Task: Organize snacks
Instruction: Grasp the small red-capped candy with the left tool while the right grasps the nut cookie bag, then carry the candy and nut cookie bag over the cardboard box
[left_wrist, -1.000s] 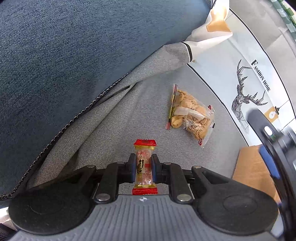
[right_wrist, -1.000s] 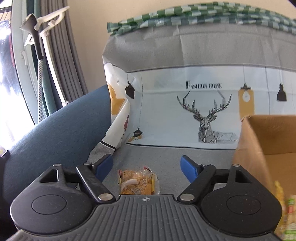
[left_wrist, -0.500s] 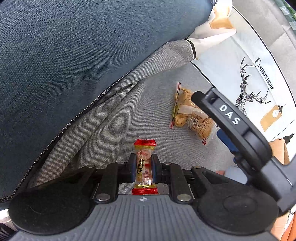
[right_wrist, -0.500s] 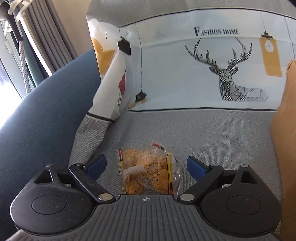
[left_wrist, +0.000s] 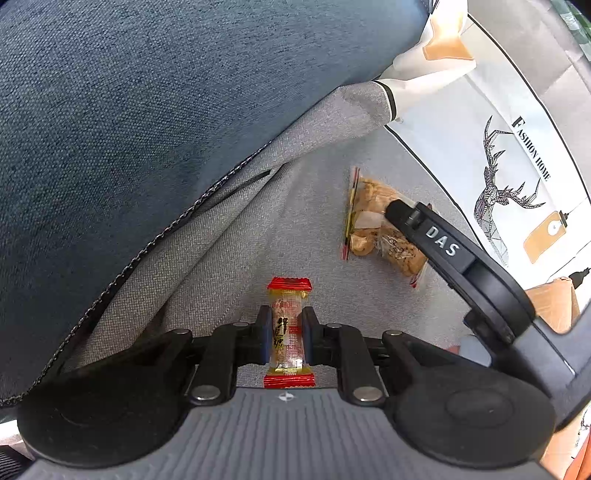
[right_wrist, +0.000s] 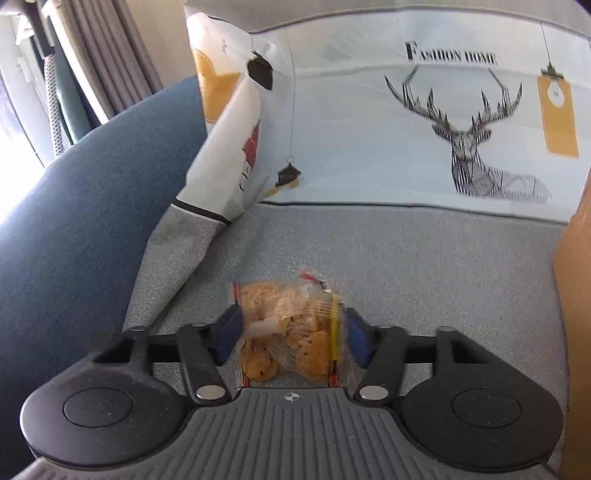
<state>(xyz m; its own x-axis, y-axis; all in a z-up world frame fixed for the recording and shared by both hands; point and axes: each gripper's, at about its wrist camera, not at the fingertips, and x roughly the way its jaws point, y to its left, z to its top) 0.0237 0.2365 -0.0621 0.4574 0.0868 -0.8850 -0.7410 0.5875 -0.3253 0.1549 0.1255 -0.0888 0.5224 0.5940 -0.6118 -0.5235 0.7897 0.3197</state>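
Observation:
My left gripper (left_wrist: 283, 334) is shut on a small candy bar (left_wrist: 287, 332) with red ends, held above the grey seat cover (left_wrist: 288, 229). A clear bag of biscuits (left_wrist: 373, 225) lies on the cover ahead to the right, with my right gripper's finger over it. In the right wrist view my right gripper (right_wrist: 290, 334) has its blue pads (right_wrist: 229, 332) closed in against both sides of the biscuit bag (right_wrist: 288, 328), which is squeezed between them on the cover.
A blue sofa cushion (left_wrist: 129, 110) rises on the left. A white deer-print cloth (right_wrist: 424, 140) covers the backrest. A cardboard box (right_wrist: 576, 295) stands at the right edge, also in the left wrist view (left_wrist: 554, 306).
My right gripper came down over the biscuit bag and its fingers closed from wide open onto the bag's sides. My left gripper kept holding the candy bar, nearly still.

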